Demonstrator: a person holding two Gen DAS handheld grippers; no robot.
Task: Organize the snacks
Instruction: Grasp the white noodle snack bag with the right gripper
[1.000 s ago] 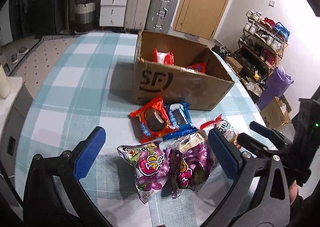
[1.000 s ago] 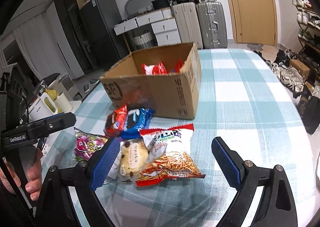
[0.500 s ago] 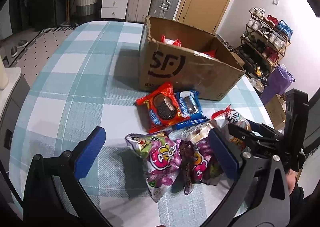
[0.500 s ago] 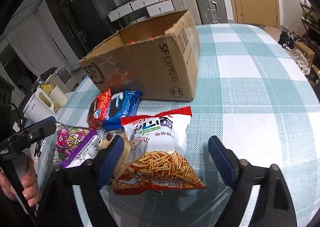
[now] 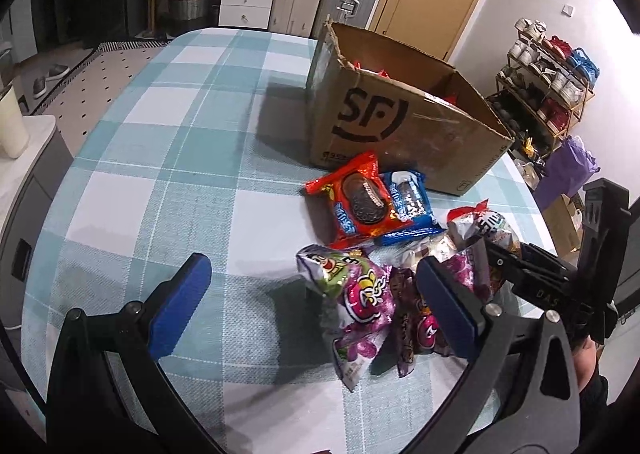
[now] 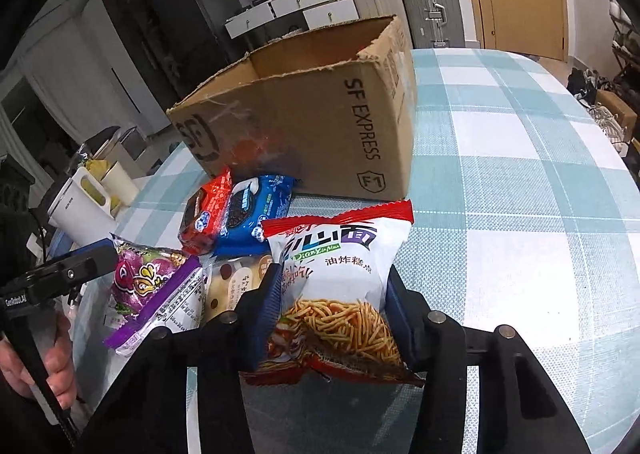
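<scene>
**Right tool closing on the noodle-snack bag; left tool open above the grape-candy bags**

Closed in since a second ago: right tool (image 6: 330, 296), then spread wide around the noodle-snack bag (image 6: 340, 278), now with both blue pads against the bag's sides and jaws closing further. Lower part of the bag crumpled between the pads, bottom seam partly masked by the black tool frame. Bag lying on the checked bench (image 6: 520, 182), just in front of the cardboard box (image 6: 320, 110).

Left tool (image 5: 304, 294) wide open, nothing between the pads, poised low over the bench; right pad overlapping the view of the grape-candy bags (image 5: 360, 294) behind it, contact impossible to confirm. Second purple bag largely hidden by that pad.

Red cookie packet (image 5: 356, 202) and blue cookie packet (image 5: 408, 206) side by side, touching, just in front of the box. Pale bread packet (image 6: 236, 282) wedged between candy bags and noodle bag, mostly covered, print unreadable.

Box open at the top; interior barely visible from either view, only red scraps of packaging showing above the torn rim, kind not discernible. Hand (image 6: 48, 370) gripping the left tool's handle at the left edge of the right wrist view, cut off by the frame.
</scene>
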